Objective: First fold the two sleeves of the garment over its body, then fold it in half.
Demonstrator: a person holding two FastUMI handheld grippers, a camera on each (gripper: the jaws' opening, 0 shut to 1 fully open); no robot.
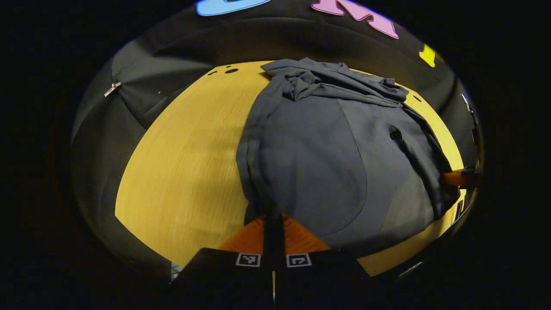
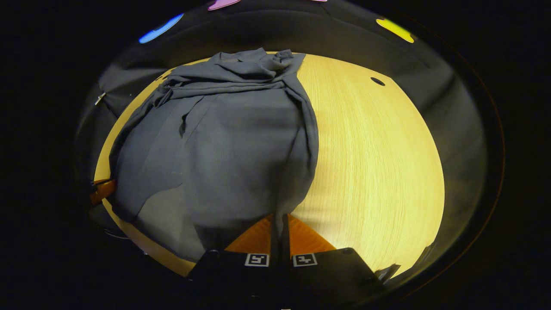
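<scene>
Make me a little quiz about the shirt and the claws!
1. True or false: the shirt lies on a yellow wooden table.
2. What is the left claw closed on? A) a cup B) the shirt's near edge C) nothing
3. Fill in: the shirt's far end looks ____ (flat / bunched).

Key: 1 true. 2 B. 3 bunched. The right claw is closed at the shirt's near edge too.

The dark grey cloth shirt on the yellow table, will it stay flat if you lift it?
Probably not: the dark grey cloth shirt lies wrinkled and bunched at its far end, so it looks floppy. It would likely sag and drape. It seems thin, probably light.
</scene>
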